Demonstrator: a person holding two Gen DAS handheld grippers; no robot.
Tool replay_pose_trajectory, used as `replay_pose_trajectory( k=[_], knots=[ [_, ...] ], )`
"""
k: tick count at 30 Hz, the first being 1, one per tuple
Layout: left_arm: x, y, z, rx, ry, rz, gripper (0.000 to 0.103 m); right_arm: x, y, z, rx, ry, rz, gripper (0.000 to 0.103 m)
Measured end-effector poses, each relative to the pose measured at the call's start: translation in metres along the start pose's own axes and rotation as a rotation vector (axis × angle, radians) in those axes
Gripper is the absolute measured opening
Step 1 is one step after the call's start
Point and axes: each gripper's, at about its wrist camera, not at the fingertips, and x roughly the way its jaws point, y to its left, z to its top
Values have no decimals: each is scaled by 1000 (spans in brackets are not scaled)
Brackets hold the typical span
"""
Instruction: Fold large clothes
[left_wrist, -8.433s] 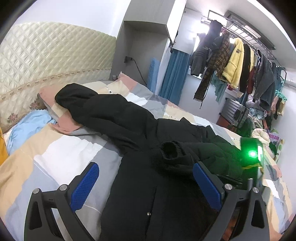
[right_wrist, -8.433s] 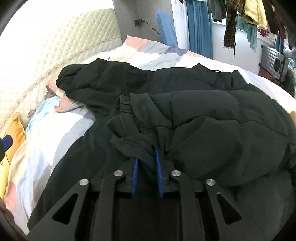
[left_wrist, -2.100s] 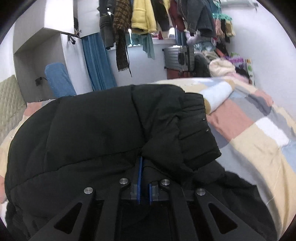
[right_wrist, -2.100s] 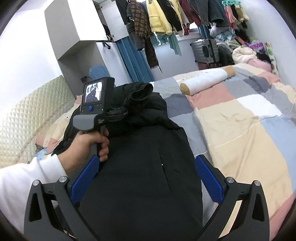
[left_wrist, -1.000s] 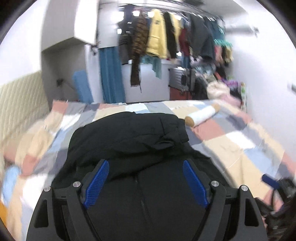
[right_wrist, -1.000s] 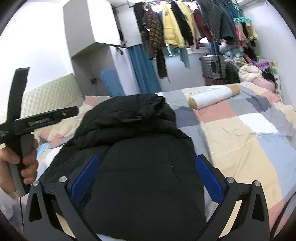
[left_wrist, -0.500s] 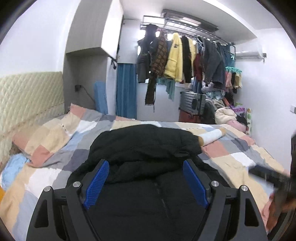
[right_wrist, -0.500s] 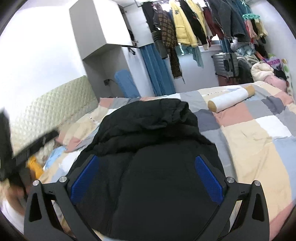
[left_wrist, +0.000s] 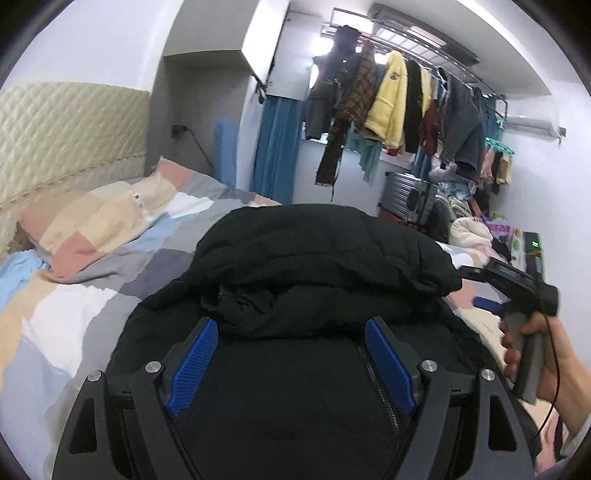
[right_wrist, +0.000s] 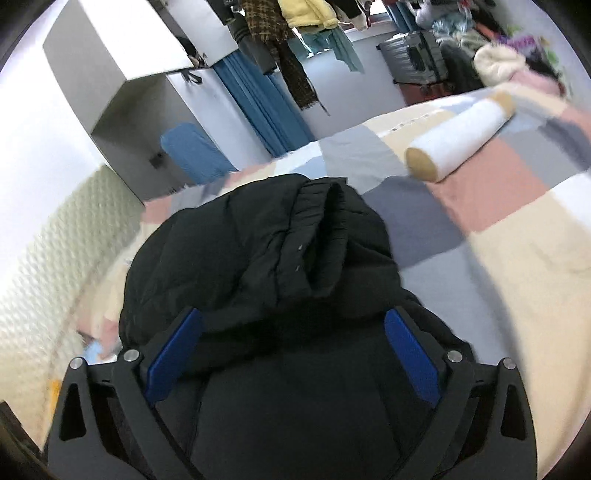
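A big black puffy coat (left_wrist: 317, 266) is lying in the middle of the bed (left_wrist: 77, 295), on a blanket of pink, gray, tan and white squares. Its 2 sleeves are sitting across the chest in a thick heap. In the right wrist view, 1 stretchy cuff (right_wrist: 321, 236) is resting on top of that heap. The zipper (left_wrist: 376, 373) is running down the front, close to the left claw.

The left gripper (left_wrist: 291, 363) is hanging over the lower front of the coat. Its 2 blue pads (left_wrist: 192, 360) are standing wide apart and are holding nothing. The right gripper (right_wrist: 291, 354) is also hanging over the lower part, with its blue pads (right_wrist: 410, 354) spread wide and nothing between them. In the left wrist view, the person's right hand (left_wrist: 535, 354) is gripping the handle of that tool at the right side of the coat.

I think the sleeve step is done and the bottom fold is the step now. Next, each claw is probably going to need to drop to the bottom edge of the coat, 1 at each corner, and pinch it. That edge is hiding under the claws, so I cannot tell where it is. The coat is fat and slippery, so a thin pinch may slide off, and lifting too fast could knock the sleeves loose.

Farther off, a white roll (right_wrist: 461, 140) is lying on the bed, well apart from the coat. Clothes (left_wrist: 391, 99) are hanging on a rack by the far wall.
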Motion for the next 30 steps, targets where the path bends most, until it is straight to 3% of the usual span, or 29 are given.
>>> replay_pose_trajectory(
  k=[5, 6, 8, 10, 15, 20, 23, 26, 30],
  knots=[
    [26, -6, -12, 29, 47, -35, 82, 36, -11, 10, 3, 3, 9, 98],
    [29, -9, -13, 29, 56, -38, 82, 40, -11, 11, -6, -1, 16, 93],
    [35, -9, -15, 23, 71, -44, 82, 46, -9, 11, -25, 5, 35, 80],
    [38, -7, -15, 10, 79, -53, 82, 48, -3, 14, -55, 8, 59, 50],
    [31, -4, -15, 0, 51, -13, 82, 26, 19, 29, -195, -51, -3, 20],
    [22, 9, -11, -49, 19, 21, 82, 16, 8, 36, -241, -74, -76, 18],
    [26, 17, -11, -72, 39, 32, 82, 42, 0, 22, -296, -12, -156, 18],
    [31, 20, -13, -71, 64, 44, 82, 62, -8, 7, -317, 35, -187, 20],
    [26, 15, -11, -33, 46, 63, 82, 54, -1, 5, -368, 11, -210, 23]
  ],
)
